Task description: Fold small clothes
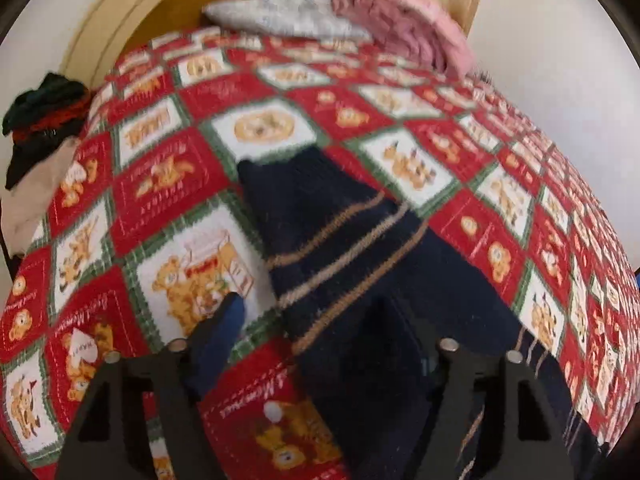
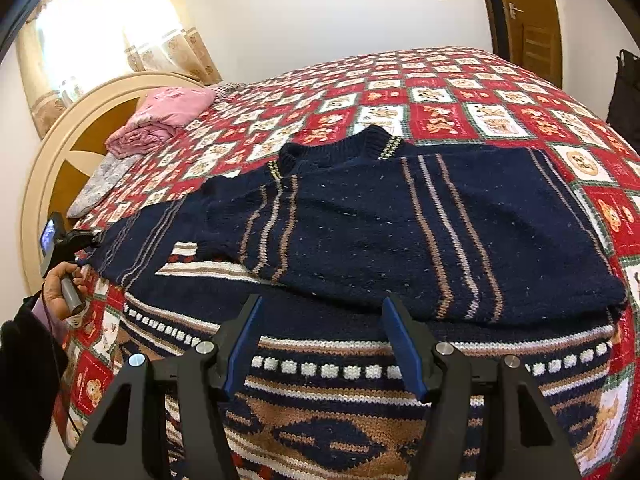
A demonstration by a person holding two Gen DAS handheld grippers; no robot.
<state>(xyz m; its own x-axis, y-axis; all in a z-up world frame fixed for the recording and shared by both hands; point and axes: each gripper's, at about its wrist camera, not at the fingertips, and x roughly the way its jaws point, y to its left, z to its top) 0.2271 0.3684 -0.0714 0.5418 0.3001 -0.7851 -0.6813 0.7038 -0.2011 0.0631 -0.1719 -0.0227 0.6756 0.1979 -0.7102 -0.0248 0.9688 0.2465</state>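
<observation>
Right wrist view shows your navy striped knit sweater [image 2: 400, 232] spread mid-bed on the red patchwork quilt [image 2: 460, 92]; right gripper [image 2: 324, 344] fingers half open, empty. Soft, floppy (grip hems). Left gripper [image 1: 316, 320] fingers straddle its sleeve; grip unclear.

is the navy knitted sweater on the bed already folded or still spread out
Partly folded. The navy knitted sweater has its top half doubled over the patterned hem, but one sleeve still stretches out across the bedspread.
</observation>
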